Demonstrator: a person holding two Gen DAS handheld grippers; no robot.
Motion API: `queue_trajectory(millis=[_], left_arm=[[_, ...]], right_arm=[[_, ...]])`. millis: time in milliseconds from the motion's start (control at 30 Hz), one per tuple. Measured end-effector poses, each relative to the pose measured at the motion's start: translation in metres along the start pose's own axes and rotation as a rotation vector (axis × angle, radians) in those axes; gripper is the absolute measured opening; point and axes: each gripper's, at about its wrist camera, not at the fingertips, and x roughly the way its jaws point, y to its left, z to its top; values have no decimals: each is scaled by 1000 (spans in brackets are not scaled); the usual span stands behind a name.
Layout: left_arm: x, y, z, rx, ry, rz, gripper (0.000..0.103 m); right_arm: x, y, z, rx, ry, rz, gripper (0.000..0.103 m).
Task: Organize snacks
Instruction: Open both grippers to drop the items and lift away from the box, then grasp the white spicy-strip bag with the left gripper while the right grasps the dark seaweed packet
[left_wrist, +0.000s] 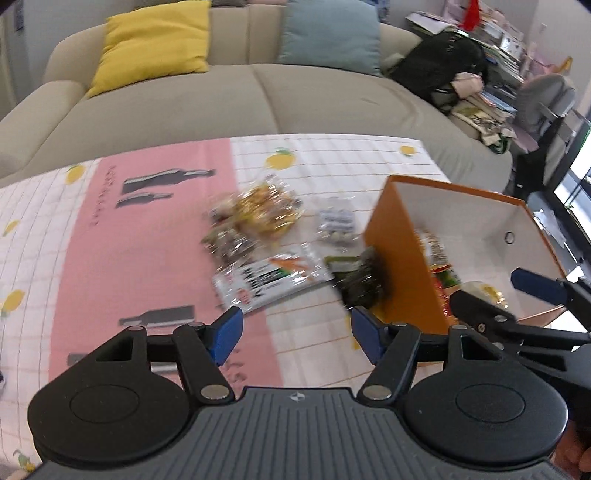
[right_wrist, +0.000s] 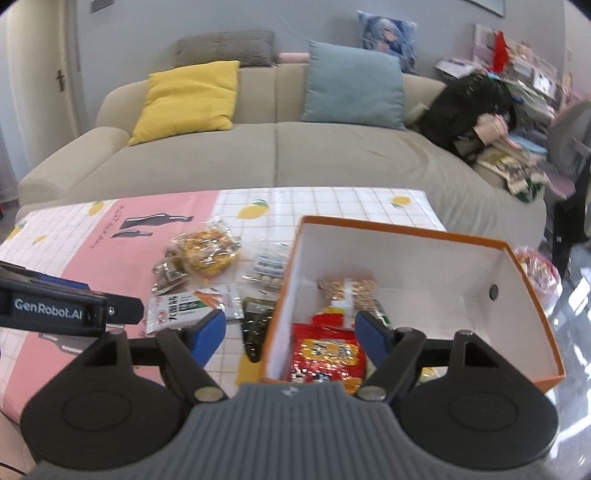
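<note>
An orange box (right_wrist: 532, 295) with a white inside stands on the table; it holds a red snack bag (right_wrist: 325, 354) and a brown nut packet (right_wrist: 345, 288). Left of it lie a white packet with a carrot picture (right_wrist: 184, 304), a yellow snack bag (right_wrist: 208, 251), a dark seaweed pack (right_wrist: 255, 328) and a clear candy bag (right_wrist: 267, 266). My right gripper (right_wrist: 290, 334) is open and empty above the box's near left corner. My left gripper (left_wrist: 297, 336) is open and empty over the cloth, just short of the white packet (left_wrist: 273, 280) and beside the box (left_wrist: 402, 258).
The table wears a pink and white checked cloth (right_wrist: 74, 236) with lemons. A beige sofa (right_wrist: 273, 155) with yellow and blue cushions stands behind. A black bag (right_wrist: 465, 107) and piled clutter lie at the right. The right gripper shows in the left wrist view (left_wrist: 513, 295).
</note>
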Motion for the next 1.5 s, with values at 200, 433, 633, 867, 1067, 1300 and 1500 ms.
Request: queue_trajectory(millis=[200,433,633,867,1067,1300,1500], left_arm=[[-1,30,-18,-24,2,-19,78],[9,47,-29,-20,21,-51,72],[28,55,-25,26,70,-63,72],[50,58,-9,169,116,-89,72],[79,55,2,313,138,-124,77],[108,50,12,436,135,-197,81],[136,35,22,548,159,-251,82]], right_arm=[[5,30,-3,-91,-4,25,76],[15,64,-13,-268,-46,56,73],[37,78,-15,-401,0,48,54],[74,76,9,-666,174,126,54],[112,71,31,-779,367,230,54],[159,74,37,-907,552,310,54],[183,75,42,-991,609,367,55]])
